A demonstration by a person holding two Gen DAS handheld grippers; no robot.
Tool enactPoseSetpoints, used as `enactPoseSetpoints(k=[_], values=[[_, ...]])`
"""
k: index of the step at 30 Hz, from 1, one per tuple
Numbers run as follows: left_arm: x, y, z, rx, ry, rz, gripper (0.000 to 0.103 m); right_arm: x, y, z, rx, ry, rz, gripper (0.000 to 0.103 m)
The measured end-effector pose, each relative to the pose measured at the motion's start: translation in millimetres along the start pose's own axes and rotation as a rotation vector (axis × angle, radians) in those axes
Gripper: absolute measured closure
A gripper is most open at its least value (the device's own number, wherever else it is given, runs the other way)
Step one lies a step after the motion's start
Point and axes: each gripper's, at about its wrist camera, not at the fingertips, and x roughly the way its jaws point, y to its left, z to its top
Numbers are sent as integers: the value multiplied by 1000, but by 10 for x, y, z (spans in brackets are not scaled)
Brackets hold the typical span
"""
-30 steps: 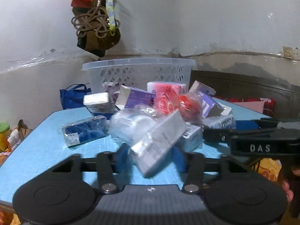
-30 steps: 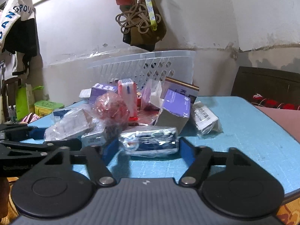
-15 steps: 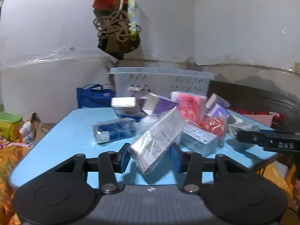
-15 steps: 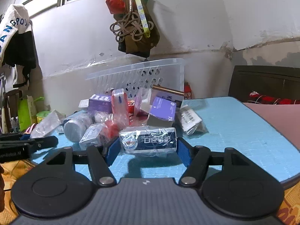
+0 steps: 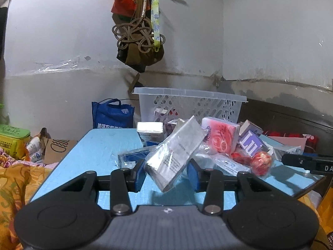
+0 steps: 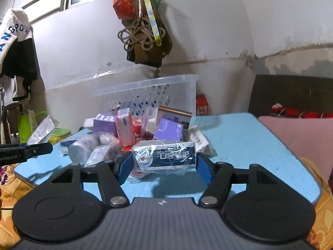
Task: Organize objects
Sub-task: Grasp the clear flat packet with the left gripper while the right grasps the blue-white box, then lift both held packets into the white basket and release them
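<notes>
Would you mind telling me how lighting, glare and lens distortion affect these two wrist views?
Left wrist view: fisheye bends the wall line; glare whitens the plastic-wrapped box in the left claw, and a dark shadow falls on the blue table beneath it. Right wrist view: black corner vignetting; wrinkled wrap on the blue packet in the right claw glints.

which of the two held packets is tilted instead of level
The silvery wrapped packet in the left tongs sits tilted; the blue wrapped box in the right tongs lies level.

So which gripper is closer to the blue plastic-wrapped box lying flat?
Right. The right gripper is clamped on the blue wrapped box. The left gripper holds a tilted silver packet off to the side.
</notes>
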Motion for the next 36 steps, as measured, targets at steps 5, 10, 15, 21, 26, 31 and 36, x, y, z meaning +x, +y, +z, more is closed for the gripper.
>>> enactPoseSetpoints(k=[5,10,15,21,26,31,36], values=[[-17,11,2,-6,-5,-2,58,6,-8,-36,8,9,4,35],[-27,46,64,-20,-10,2,59,-86,-16,66,15,-22,14,35],[28,62,149,-35,-11,-6,60,-52,-17,134,-1,-19,1,35],[126,66,491,-25,-54,-41,61,-13,23,473,-28,-62,46,35],[574,68,1153,-10,-89,-115,61,406,54,1082,-90,-138,161,36],[1353,55,1626,-9,10,-123,61,1124,52,1507,-144,-99,194,36],[1924,67,1731,-29,95,-105,57,1552,6,1539,-159,-65,179,34]])
